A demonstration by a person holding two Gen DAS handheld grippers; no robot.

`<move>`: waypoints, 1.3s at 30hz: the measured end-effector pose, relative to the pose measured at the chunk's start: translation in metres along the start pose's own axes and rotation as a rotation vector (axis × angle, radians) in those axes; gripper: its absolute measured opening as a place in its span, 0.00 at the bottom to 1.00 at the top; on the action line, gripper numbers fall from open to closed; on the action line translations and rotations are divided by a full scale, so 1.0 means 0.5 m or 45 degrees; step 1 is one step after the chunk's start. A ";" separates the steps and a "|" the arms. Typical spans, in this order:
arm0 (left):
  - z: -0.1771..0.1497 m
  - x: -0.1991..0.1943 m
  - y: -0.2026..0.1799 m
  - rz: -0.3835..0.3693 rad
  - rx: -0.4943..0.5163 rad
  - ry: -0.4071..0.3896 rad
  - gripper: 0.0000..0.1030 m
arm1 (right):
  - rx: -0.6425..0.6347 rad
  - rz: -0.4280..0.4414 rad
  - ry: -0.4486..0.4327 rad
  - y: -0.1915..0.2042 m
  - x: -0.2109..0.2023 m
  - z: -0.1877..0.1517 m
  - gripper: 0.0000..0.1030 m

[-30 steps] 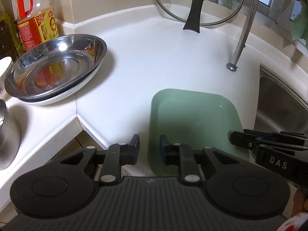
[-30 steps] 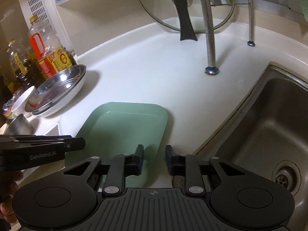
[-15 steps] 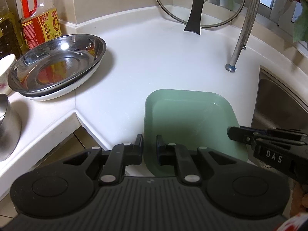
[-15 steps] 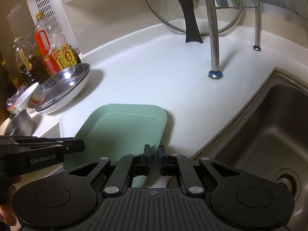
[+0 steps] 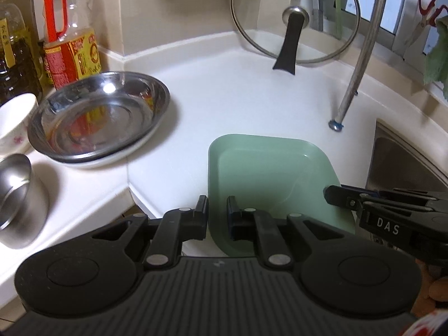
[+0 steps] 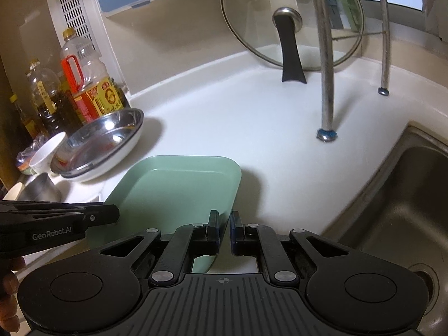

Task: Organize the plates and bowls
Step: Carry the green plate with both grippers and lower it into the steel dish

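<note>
Green plate (image 5: 268, 176): square, on the white counter (image 5: 238, 100), near corner past the counter's front edge.
Left gripper (image 5: 217, 212): fingers astride the plate's left rim, narrow gap showing; grip on the rim cannot be told.
Right gripper (image 6: 224, 228): fingers close on either side of the plate's right rim; grip likewise unclear.
Steel dish (image 5: 98, 114): left of the plate, stacked on a white dish.
Oil bottle (image 5: 70, 42): behind the steel dish.
Glass lid (image 5: 294, 19): behind the plate, propped at the wall.
Sink (image 6: 400, 204): right of the plate.

Pale green plate (image 5: 268, 168), white counter (image 5: 238, 98), red-handled oil bottle (image 5: 70, 42)
</note>
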State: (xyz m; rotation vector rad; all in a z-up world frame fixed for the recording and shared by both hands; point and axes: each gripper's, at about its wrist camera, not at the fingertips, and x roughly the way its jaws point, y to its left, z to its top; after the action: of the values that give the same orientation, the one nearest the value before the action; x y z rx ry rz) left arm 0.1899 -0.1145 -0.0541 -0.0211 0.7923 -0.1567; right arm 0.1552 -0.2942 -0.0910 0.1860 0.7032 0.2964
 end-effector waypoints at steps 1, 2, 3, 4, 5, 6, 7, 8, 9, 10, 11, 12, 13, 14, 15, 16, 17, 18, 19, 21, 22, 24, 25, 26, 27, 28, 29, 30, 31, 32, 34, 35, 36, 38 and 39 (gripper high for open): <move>0.005 -0.002 0.005 0.003 -0.001 -0.008 0.12 | -0.002 0.003 -0.005 0.006 0.001 0.003 0.08; 0.009 -0.005 0.011 0.005 -0.005 -0.016 0.12 | -0.008 0.007 -0.011 0.012 0.004 0.008 0.08; 0.013 -0.007 0.018 0.008 -0.011 -0.023 0.12 | -0.014 0.011 -0.015 0.018 0.007 0.013 0.08; 0.017 -0.009 0.025 0.010 -0.019 -0.028 0.12 | -0.019 0.015 -0.019 0.025 0.010 0.018 0.08; 0.020 -0.011 0.033 0.013 -0.025 -0.033 0.12 | -0.026 0.019 -0.022 0.031 0.014 0.023 0.08; 0.023 -0.011 0.039 0.017 -0.031 -0.039 0.12 | -0.032 0.024 -0.024 0.037 0.017 0.027 0.08; 0.025 -0.013 0.047 0.022 -0.036 -0.044 0.12 | -0.039 0.028 -0.027 0.044 0.021 0.032 0.08; 0.028 -0.015 0.055 0.028 -0.041 -0.049 0.12 | -0.047 0.034 -0.029 0.051 0.025 0.036 0.08; 0.031 -0.016 0.063 0.031 -0.047 -0.054 0.12 | -0.055 0.039 -0.031 0.058 0.029 0.040 0.08; 0.035 -0.018 0.070 0.034 -0.054 -0.061 0.12 | -0.064 0.043 -0.034 0.066 0.033 0.045 0.08; 0.038 -0.020 0.078 0.038 -0.061 -0.067 0.12 | -0.070 0.048 -0.038 0.072 0.036 0.048 0.08; 0.041 -0.021 0.086 0.042 -0.067 -0.074 0.12 | -0.077 0.055 -0.042 0.079 0.040 0.054 0.08; 0.044 -0.023 0.093 0.045 -0.073 -0.081 0.12 | -0.083 0.062 -0.046 0.086 0.043 0.058 0.08; 0.048 -0.025 0.100 0.048 -0.079 -0.088 0.12 | -0.091 0.067 -0.050 0.093 0.046 0.063 0.08; 0.051 -0.027 0.108 0.052 -0.085 -0.094 0.12 | -0.096 0.074 -0.054 0.098 0.049 0.067 0.08; 0.054 -0.028 0.115 0.056 -0.089 -0.101 0.12 | -0.101 0.080 -0.057 0.103 0.053 0.071 0.08; 0.058 -0.029 0.122 0.061 -0.093 -0.108 0.12 | -0.106 0.085 -0.060 0.110 0.058 0.077 0.08; 0.062 -0.029 0.129 0.068 -0.099 -0.113 0.12 | -0.111 0.091 -0.062 0.116 0.063 0.082 0.08; 0.065 -0.030 0.136 0.075 -0.105 -0.120 0.12 | -0.117 0.099 -0.063 0.123 0.069 0.088 0.08; 0.072 -0.031 0.151 0.089 -0.118 -0.131 0.12 | -0.131 0.114 -0.068 0.136 0.082 0.099 0.08; 0.075 -0.032 0.159 0.097 -0.125 -0.137 0.12 | -0.139 0.121 -0.071 0.143 0.087 0.105 0.08; 0.082 -0.032 0.174 0.115 -0.137 -0.148 0.12 | -0.153 0.136 -0.073 0.158 0.100 0.115 0.08; 0.085 -0.033 0.182 0.125 -0.143 -0.153 0.12 | -0.159 0.143 -0.073 0.166 0.107 0.119 0.08; 0.087 -0.033 0.190 0.134 -0.151 -0.158 0.12 | -0.168 0.152 -0.073 0.175 0.115 0.125 0.08; 0.090 -0.033 0.197 0.144 -0.158 -0.162 0.12 | -0.176 0.161 -0.073 0.183 0.123 0.131 0.08; 0.091 -0.033 0.206 0.152 -0.166 -0.166 0.12 | -0.184 0.169 -0.073 0.190 0.130 0.135 0.08; 0.094 -0.033 0.214 0.160 -0.174 -0.169 0.12 | -0.193 0.177 -0.073 0.199 0.139 0.140 0.08; 0.096 -0.032 0.222 0.169 -0.180 -0.171 0.12 | -0.200 0.184 -0.072 0.207 0.147 0.146 0.08; 0.099 -0.032 0.230 0.178 -0.185 -0.173 0.12 | -0.206 0.192 -0.070 0.213 0.155 0.150 0.08; 0.101 -0.030 0.238 0.186 -0.190 -0.174 0.12 | -0.212 0.198 -0.068 0.218 0.161 0.153 0.08; 0.106 -0.026 0.254 0.200 -0.203 -0.174 0.12 | -0.225 0.211 -0.064 0.232 0.177 0.161 0.08; 0.108 -0.024 0.262 0.208 -0.209 -0.173 0.12 | -0.230 0.218 -0.062 0.238 0.185 0.165 0.08; 0.111 -0.021 0.270 0.215 -0.216 -0.172 0.12 | -0.235 0.225 -0.059 0.245 0.194 0.168 0.08; 0.115 -0.014 0.283 0.227 -0.225 -0.167 0.12 | -0.244 0.235 -0.049 0.255 0.212 0.174 0.08; 0.117 -0.010 0.289 0.234 -0.227 -0.164 0.12 | -0.246 0.240 -0.044 0.260 0.222 0.177 0.08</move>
State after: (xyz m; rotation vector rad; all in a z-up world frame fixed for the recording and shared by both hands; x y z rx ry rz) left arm 0.2471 0.0267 -0.0208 -0.1258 0.6735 0.0890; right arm 0.2672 -0.1412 -0.0576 0.0728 0.6198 0.5379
